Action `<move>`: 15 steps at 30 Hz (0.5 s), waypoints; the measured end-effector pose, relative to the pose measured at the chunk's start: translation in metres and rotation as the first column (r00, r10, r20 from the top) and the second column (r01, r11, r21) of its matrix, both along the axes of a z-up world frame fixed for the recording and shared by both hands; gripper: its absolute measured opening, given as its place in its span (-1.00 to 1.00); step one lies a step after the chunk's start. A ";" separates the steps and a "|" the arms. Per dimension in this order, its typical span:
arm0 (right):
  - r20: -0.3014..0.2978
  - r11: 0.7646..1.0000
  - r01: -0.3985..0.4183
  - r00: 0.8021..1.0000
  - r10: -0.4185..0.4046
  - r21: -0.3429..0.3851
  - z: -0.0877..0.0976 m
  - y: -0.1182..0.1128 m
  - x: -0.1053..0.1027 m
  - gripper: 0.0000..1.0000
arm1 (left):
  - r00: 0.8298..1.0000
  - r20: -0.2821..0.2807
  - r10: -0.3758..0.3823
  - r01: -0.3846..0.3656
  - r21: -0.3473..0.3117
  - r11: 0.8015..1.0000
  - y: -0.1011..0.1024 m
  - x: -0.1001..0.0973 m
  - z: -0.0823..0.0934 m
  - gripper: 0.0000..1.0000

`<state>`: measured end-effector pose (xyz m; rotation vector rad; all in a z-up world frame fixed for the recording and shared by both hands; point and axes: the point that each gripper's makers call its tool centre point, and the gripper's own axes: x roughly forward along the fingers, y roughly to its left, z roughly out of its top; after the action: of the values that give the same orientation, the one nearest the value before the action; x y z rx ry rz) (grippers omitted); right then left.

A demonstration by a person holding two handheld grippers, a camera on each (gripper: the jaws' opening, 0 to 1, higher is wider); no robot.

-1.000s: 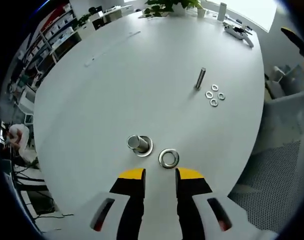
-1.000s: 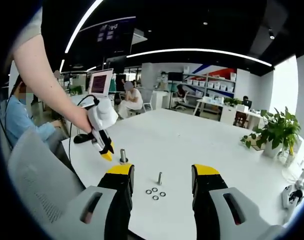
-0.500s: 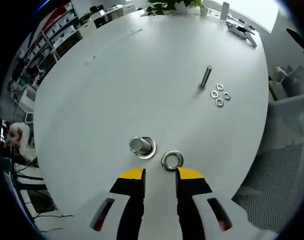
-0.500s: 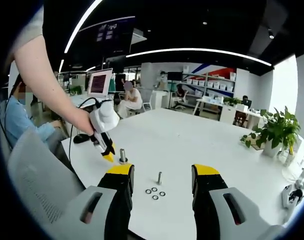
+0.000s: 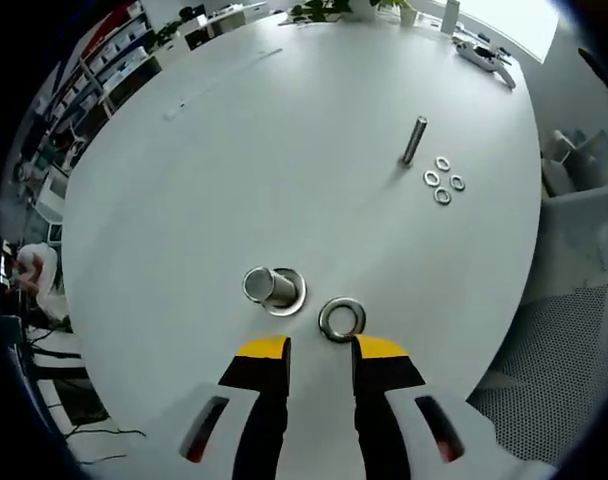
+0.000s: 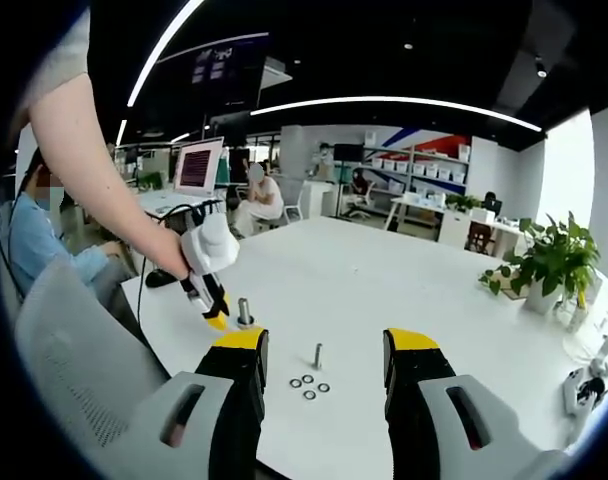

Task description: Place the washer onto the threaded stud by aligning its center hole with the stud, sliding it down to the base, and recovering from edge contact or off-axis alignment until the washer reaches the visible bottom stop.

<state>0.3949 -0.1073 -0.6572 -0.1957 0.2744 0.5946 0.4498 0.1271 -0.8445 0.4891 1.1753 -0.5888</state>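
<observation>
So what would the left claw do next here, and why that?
Probably ease the left gripper forward and down around the large washer, then close on it. The washer lies flat on the white table just beyond the open jaws, beside the thick stud, not on it. A washer already sits at that stud's base, so this one must be picked up first.

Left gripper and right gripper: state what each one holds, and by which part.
Nothing is held. The left gripper is open just short of the large washer lying on the table; the right gripper is open over nothing.
</observation>
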 end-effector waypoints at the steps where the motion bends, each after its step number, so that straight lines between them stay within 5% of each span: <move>1: 0.001 1.000 0.001 1.000 -0.001 0.000 0.000 0.000 0.000 -0.03 | 1.000 -0.001 0.000 0.000 -0.002 1.000 -0.001 0.000 -0.001 -0.55; 15: -0.002 1.000 0.008 1.000 -0.008 0.001 -0.001 -0.002 0.000 -0.03 | 0.999 -0.036 -0.008 0.008 0.002 1.000 -0.014 -0.001 -0.017 -0.55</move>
<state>0.3953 -0.1093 -0.6579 -0.1930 0.2769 0.5870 0.4490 0.1131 -0.8613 0.4869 1.2087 -0.6054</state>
